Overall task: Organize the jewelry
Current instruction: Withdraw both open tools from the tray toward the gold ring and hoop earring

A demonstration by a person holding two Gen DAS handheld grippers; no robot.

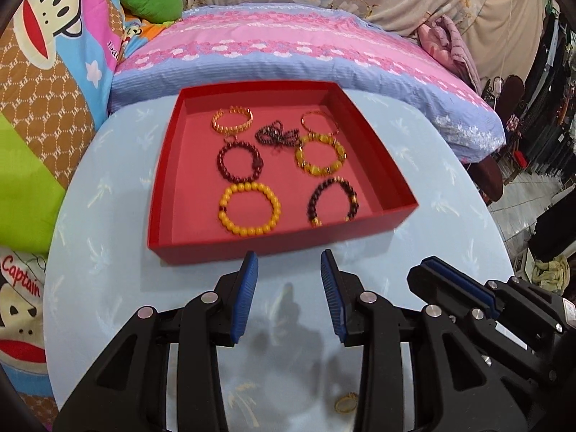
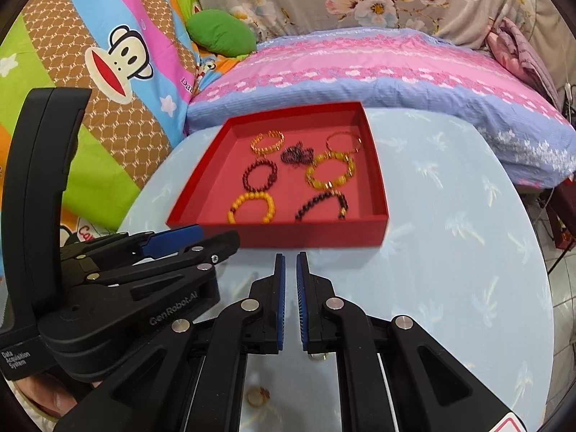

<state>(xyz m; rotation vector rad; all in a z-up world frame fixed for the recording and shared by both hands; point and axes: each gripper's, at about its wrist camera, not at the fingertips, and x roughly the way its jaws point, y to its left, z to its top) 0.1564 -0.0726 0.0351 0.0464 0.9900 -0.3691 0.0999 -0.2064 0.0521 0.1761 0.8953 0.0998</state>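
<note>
A red tray [image 1: 230,244] [image 2: 273,232] sits on the round pale-blue table and holds several bracelets: a yellow bead one [image 1: 249,208] [image 2: 252,207], dark bead ones [image 1: 333,198], an amber one [image 1: 320,154] and gold bangles [image 1: 232,119]. My left gripper [image 1: 289,262] [image 2: 180,241] is open and empty, just short of the tray's near wall. My right gripper [image 2: 291,262] [image 1: 432,266] is nearly shut with nothing between its pads, beside the left one. A gold ring [image 1: 345,404] [image 2: 256,396] lies on the table under the grippers. Another gold piece [image 2: 318,356] peeks out below the right gripper.
The table [image 1: 108,270] [image 2: 450,252] stands against a bed with a pink and blue pillow [image 1: 288,54] [image 2: 378,72], a green cushion [image 1: 151,0] and cartoon-print bedding [image 2: 108,54]. The table edge drops to a tiled floor on the right [image 2: 561,288].
</note>
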